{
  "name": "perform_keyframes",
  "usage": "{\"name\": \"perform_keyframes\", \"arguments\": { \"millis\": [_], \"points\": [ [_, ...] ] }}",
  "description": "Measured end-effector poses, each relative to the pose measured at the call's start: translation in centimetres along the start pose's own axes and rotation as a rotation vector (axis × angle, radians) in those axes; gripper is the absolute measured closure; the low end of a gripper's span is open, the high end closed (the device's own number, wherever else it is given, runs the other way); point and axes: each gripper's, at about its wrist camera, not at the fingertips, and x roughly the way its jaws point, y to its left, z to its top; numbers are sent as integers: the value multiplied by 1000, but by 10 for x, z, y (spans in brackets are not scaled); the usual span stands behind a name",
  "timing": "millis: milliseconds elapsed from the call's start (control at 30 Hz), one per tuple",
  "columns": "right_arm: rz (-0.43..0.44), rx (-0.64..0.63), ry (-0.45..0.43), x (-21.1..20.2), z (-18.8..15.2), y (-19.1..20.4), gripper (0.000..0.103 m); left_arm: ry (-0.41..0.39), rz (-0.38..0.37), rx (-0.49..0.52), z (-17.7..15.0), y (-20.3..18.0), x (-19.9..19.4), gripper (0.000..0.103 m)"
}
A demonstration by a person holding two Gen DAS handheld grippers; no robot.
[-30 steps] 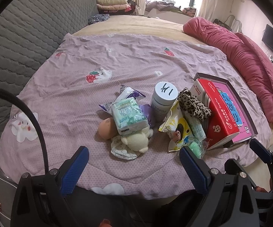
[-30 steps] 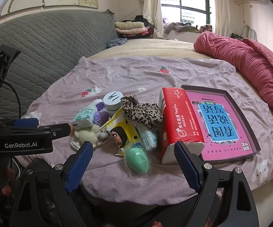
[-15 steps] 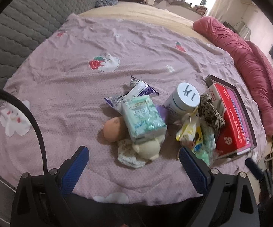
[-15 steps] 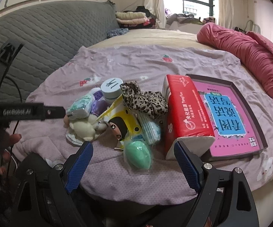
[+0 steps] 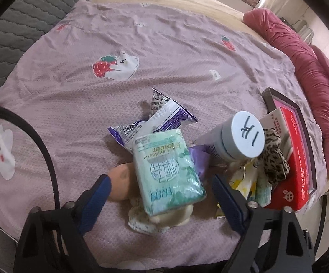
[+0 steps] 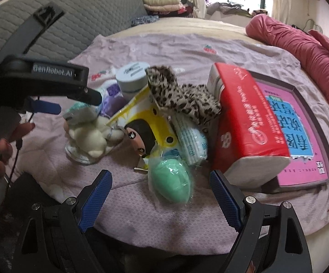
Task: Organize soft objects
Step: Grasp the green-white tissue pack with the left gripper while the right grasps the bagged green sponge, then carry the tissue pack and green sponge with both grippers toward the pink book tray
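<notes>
Left tongs (image 5: 161, 187) hung released, straddling the green tissue pack (image 5: 167, 169), long axis running near-to-far; right tongs (image 6: 159, 185), released, faced the green sponge egg (image 6: 170, 178).

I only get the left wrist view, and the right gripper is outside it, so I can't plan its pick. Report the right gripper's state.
Observer: The right gripper is open and empty, low at the near edge of the bed.
Operator: Tell me what lies straight ahead of it.
Observer: A green egg-shaped item in clear wrap lies on the purple sheet, in line with the gap between its fingers.
Operator: Name what sits behind that egg.
Observer: A yellow packet showing a black-haired cartoon face, with its top tucked under the leopard-print scrunchie.
</notes>
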Motion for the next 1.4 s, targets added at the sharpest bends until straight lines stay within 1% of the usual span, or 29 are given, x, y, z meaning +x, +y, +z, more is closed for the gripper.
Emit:
{"name": "perform_keyframes", "arguments": {
  "millis": [67,100,133,300,333,367,433,467,500,600,733,933,1033,1267,1400],
  "points": [
    [-1,5,24,10,0,-1,15,5,-16,-1,3,1,3,33],
    [-4,5,30,14,0,-1,15,10,-27,-7,4,2,5,37],
    [-13,2,34,18,0,-1,15,11,-39,-15,4,3,6,39],
    [-57,-18,50,31,1,2,15,25,-44,-32,6,8,12,43],
    [-62,-23,53,34,2,3,17,25,-44,-30,7,8,12,45],
    [-66,-26,58,36,2,4,19,25,-45,-28,6,8,11,47],
    [-58,-29,74,41,2,4,39,21,-34,-17,7,6,10,47],
    [-56,-28,80,43,3,3,43,22,-31,-15,7,6,10,48],
    [-54,-25,86,44,3,3,51,22,-32,-14,7,6,10,48],
    [-35,-7,72,41,3,-2,53,16,-35,-10,6,6,7,50],
    [-1,8,39,31,5,-6,55,2,-37,-2,6,5,1,50],
    [39,12,-25,7,12,-6,55,-43,-48,23,8,1,-20,51],
    [56,24,-54,-5,13,-10,55,-76,-40,44,9,-2,-32,51],
    [65,41,-132,-36,20,-15,55,-125,-44,67,12,-10,-57,51],
    [62,52,-150,-52,24,-19,55,-146,-44,86,9,-16,-68,51]
  ]
}}
